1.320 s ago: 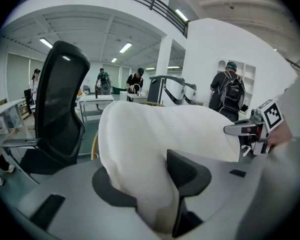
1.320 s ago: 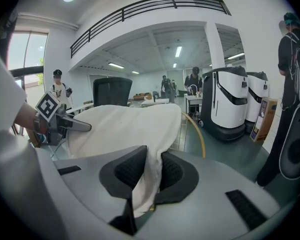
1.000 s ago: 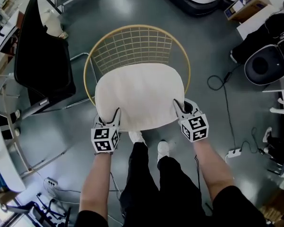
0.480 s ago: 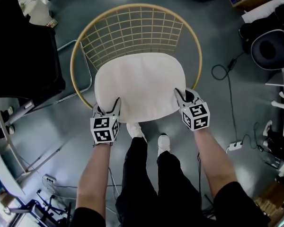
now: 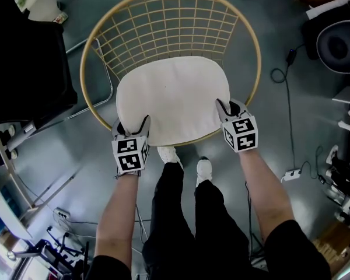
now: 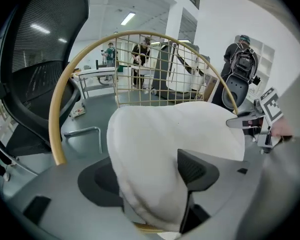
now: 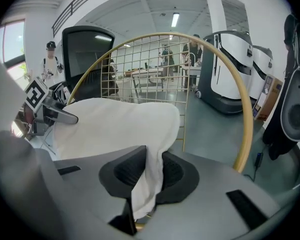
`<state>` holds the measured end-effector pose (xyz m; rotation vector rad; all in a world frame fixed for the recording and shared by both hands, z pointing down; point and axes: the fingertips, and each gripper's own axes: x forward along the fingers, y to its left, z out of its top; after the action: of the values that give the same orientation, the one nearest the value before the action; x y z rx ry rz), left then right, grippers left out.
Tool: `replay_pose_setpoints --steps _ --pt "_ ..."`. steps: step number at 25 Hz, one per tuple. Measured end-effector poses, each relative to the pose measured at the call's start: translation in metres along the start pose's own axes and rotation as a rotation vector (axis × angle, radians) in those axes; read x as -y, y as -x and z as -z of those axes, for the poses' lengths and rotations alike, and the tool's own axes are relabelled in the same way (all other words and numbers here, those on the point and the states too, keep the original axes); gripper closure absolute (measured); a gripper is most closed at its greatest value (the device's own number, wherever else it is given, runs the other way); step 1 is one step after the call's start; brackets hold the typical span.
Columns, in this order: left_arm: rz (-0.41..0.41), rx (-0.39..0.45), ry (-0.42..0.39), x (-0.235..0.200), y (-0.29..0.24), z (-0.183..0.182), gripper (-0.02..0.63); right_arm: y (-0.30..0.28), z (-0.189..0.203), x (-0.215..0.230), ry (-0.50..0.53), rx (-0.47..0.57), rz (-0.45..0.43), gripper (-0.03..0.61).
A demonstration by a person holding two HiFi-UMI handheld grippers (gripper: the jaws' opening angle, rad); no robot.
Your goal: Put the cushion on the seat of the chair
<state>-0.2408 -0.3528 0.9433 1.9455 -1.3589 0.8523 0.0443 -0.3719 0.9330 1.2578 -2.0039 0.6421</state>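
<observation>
The cushion [image 5: 172,98] lies across the wire seat of the chair [image 5: 258,51], its front edge running along or slightly past the front of the hoop, so it looks close to placed but not yet freed. The left gripper [image 5: 133,127] has its jaws opening, with the cushion's near left corner between them and springing back to its full thickness, while the right gripper [image 5: 228,108] pinches the near right corner into a thin flat fold. That uneven hold is the main risk: if the right gripper pulls back before it lets go, it will likely drag that corner toward the person and skew the cushion or tip it over the front rim, where little supports it. A jaw drawn out carelessly could also catch in the loose cover. A smooth wire seat offers little friction, so even a light tug may shift the pad off centre. The cushion is a plump, rounded rectangle in matte off-white cloth, soft enough to bulge around the jaws and compress easily. The chair is thin brass-coloured metal, an open square grid for seat and back framed by a round tubular hoop. Around it the floor [image 5: 64,156] is grey and glossy, a black mesh-backed office chair [image 5: 23,69] stands to the left, and a dark cable [image 5: 289,98] trails on the right
</observation>
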Motion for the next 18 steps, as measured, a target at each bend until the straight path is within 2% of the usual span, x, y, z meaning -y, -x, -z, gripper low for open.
replay_pose_setpoints --steps 1,4,12,18 --pt "-0.014 -0.007 -0.007 -0.003 -0.001 0.003 0.272 -0.002 0.001 0.002 -0.004 -0.002 0.010 0.511" --pt "-0.044 0.006 -0.036 -0.007 0.003 0.002 0.271 -0.004 0.002 0.009 -0.043 0.004 0.031 0.512" --pt "-0.013 0.044 -0.039 0.003 0.006 -0.009 0.272 -0.010 0.006 0.003 -0.007 -0.060 0.013 0.462" --pt "0.002 0.075 -0.038 0.013 0.010 -0.020 0.279 -0.006 0.004 0.006 0.013 -0.056 0.049 0.426"
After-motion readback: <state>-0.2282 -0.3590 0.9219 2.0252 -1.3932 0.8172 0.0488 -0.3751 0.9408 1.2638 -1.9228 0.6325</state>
